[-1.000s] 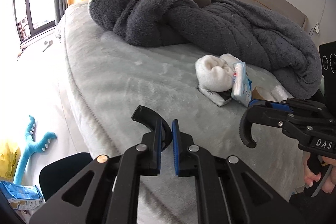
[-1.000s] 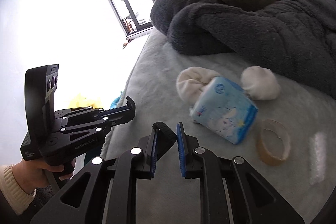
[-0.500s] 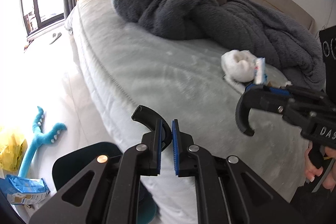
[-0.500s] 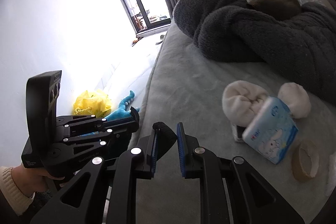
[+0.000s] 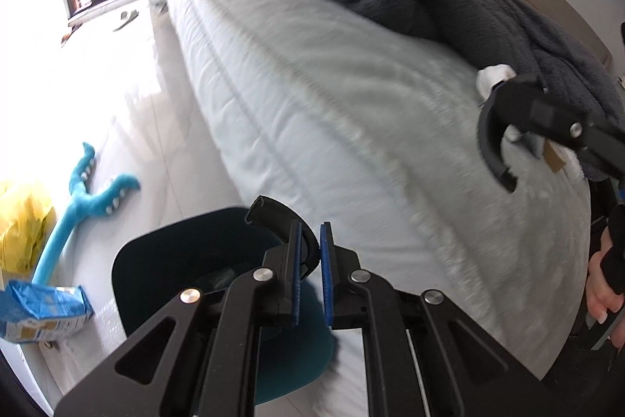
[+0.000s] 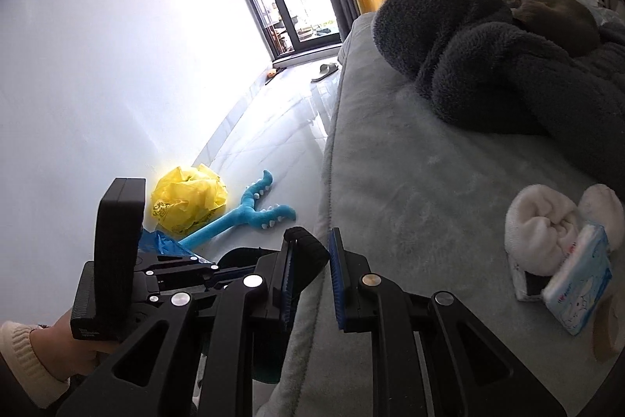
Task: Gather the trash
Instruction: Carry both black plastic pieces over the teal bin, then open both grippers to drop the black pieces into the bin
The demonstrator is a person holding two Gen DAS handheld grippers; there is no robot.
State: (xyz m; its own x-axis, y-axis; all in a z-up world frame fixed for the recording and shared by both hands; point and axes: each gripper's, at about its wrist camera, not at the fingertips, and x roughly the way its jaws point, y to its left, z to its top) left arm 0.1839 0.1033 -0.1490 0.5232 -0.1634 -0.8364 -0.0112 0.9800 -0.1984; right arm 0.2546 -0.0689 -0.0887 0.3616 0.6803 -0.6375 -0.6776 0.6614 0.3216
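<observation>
My left gripper [image 5: 310, 245] hangs empty over a dark teal bin [image 5: 187, 280] on the floor beside the bed, its jaws nearly closed with a narrow gap. My right gripper [image 6: 310, 253] is also empty with a narrow gap, above the bed's edge. On the bed at right lie a blue-and-white tissue pack [image 6: 578, 292], a brown tape roll [image 6: 607, 333] and rolled white socks [image 6: 539, 233]. On the floor lie a crumpled yellow plastic bag [image 6: 191, 198] and a blue packet [image 5: 39, 307].
A grey-green bed [image 5: 351, 96] fills the middle, with a dark grey fleece blanket [image 6: 508, 65] piled at its far side. A blue plush toy [image 5: 78, 198] lies on the white tiled floor. A slipper [image 6: 324, 71] lies near the balcony door.
Both grippers have swung left and down, away from the items on the bed toward the floor. The teal bin has come into view under my left gripper.
</observation>
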